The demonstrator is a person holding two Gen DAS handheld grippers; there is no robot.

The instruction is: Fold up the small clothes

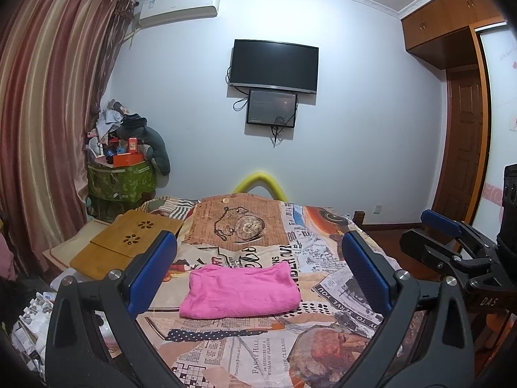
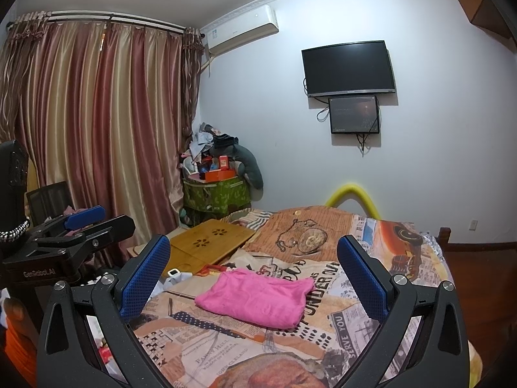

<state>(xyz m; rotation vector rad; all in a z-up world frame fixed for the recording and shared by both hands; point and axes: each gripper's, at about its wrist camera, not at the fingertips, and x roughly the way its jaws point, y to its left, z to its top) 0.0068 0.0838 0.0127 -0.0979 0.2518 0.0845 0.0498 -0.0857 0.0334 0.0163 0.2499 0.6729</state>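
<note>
The left gripper (image 1: 258, 258) is seen nearest the lens, its blue pads spread wide apart with nothing between them; the right gripper (image 2: 253, 265) is likewise held wide and unloaded. Both are raised above the bed (image 1: 323, 333), which is covered by a newspaper-print quilt. The pink garment (image 1: 239, 291), folded into a compact rectangle, lies flat on the quilt ahead of and between each pair of pads, apart from them. A wooden lap tray (image 2: 210, 242) is noted at the bed's left edge. A green fabric bin (image 2: 216, 197) in the corner is heaped with boxes and clothing.
</note>
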